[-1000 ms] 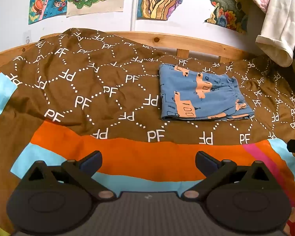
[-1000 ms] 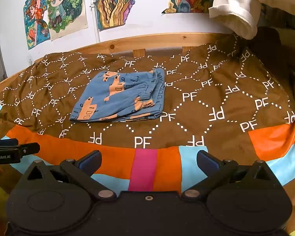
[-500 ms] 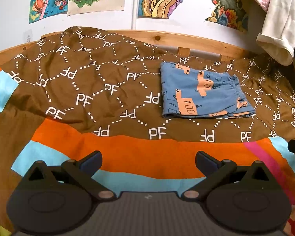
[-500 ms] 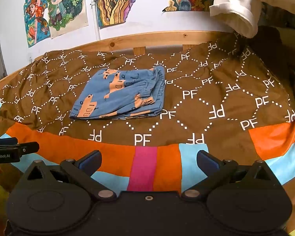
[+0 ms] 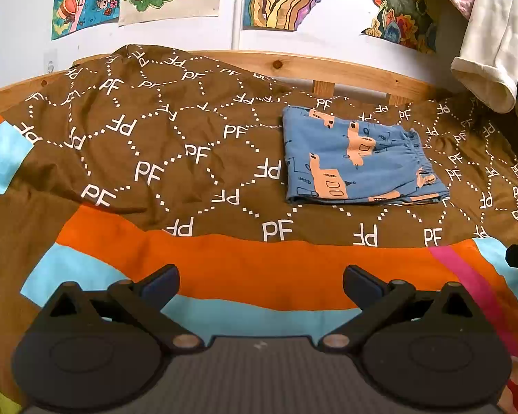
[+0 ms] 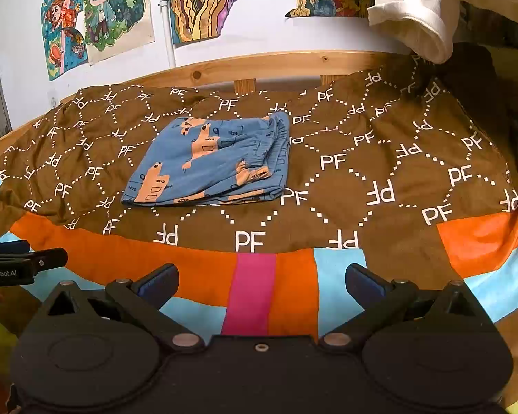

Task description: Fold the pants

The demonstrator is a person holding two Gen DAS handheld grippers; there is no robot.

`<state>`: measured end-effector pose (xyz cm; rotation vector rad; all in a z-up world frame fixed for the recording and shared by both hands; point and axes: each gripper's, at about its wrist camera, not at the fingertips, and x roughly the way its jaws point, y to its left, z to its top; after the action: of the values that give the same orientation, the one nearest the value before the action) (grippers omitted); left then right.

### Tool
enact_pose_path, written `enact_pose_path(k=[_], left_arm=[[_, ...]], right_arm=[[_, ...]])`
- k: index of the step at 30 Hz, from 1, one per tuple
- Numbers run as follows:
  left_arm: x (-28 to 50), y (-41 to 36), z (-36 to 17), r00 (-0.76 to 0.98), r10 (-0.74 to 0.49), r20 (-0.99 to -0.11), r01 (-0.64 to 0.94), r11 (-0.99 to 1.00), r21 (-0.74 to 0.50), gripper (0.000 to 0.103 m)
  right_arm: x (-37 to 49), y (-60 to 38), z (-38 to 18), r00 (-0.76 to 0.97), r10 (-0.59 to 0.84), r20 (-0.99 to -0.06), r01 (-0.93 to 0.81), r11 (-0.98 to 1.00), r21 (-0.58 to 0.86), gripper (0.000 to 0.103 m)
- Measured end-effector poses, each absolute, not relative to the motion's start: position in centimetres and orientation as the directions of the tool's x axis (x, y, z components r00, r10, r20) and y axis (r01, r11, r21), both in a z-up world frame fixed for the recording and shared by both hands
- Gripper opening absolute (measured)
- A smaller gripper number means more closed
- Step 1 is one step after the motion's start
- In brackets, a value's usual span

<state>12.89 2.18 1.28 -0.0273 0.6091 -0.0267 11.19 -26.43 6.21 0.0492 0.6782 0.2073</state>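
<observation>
Two tools, left tool [image 5: 260,281] and right tool [image 6: 260,281], spread wide and empty, well short of blue pants [image 6: 210,164] lying folded on the bed's brown cover [image 6: 380,158]. Likely risk: any further tug at the loose waistband edge springing the stacked layers apart.

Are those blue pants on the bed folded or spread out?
Folded. The pants lie as a compact rectangle with stacked layers along the near edge.

pants [image 5: 359,162] slightly lower in both views — grippers drawn back a touch
</observation>
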Motion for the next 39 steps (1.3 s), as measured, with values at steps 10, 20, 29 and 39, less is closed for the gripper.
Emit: enact_pose_path(k=[10, 20, 29, 39], left_arm=[[12.77, 2.22, 1.20, 0.819, -0.032, -0.573, 0.017, 0.999, -0.032, 0.103], [12.79, 2.22, 1.16, 0.818, -0.032, -0.574, 0.017, 0.999, -0.032, 0.103], [12.75, 2.25, 1.13, 0.818, -0.032, -0.575, 0.017, 0.999, -0.031, 0.103], [12.56, 2.08, 1.16, 0.803, 0.015, -0.596, -0.005, 1.000, 0.018, 0.103]], right_arm=[[11.18, -26.38, 6.18, 0.758, 0.206, -0.619, -0.174, 0.978, 0.112, 0.102], [11.10, -26.36, 5.92, 0.754, 0.205, -0.624, -0.172, 0.979, 0.113, 0.102], [11.21, -26.53, 6.01, 0.748, 0.206, -0.631, -0.173, 0.978, 0.115, 0.102], [11.24, -26.58, 5.92, 0.743, 0.208, -0.636, -0.173, 0.978, 0.118, 0.102]])
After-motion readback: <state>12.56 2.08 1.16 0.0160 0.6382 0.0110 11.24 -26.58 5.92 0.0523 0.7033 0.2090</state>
